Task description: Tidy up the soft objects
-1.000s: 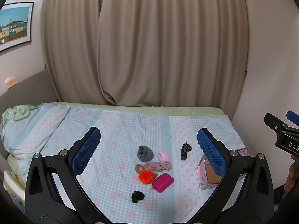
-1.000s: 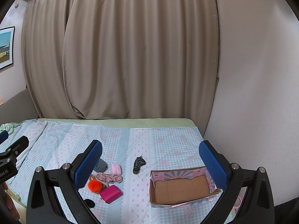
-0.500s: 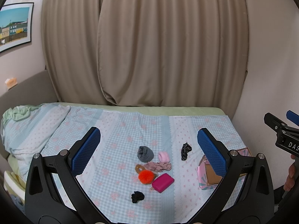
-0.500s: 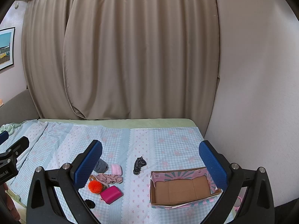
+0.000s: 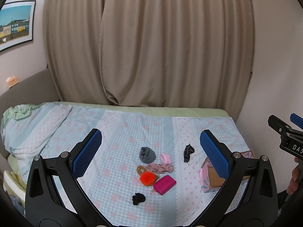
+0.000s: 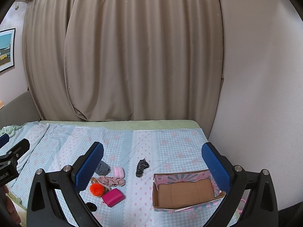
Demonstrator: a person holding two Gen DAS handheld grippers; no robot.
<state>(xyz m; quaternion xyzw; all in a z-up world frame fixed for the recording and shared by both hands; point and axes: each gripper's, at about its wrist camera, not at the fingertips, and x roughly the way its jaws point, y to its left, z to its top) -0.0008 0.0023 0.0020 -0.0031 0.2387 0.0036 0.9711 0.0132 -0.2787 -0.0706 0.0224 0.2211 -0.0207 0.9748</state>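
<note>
Nothing moved: both tongs [image 5: 151,149] [image 6: 152,162] agape, empty.

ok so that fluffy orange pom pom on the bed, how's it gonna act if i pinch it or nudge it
The fluffy orange pom pom looks like loose fur, so it would probably squash between the pads and weigh very little. Being round, it may roll or skid if nudged. It touches the tan keyring piece, possibly attached, so that might drag along.
</note>
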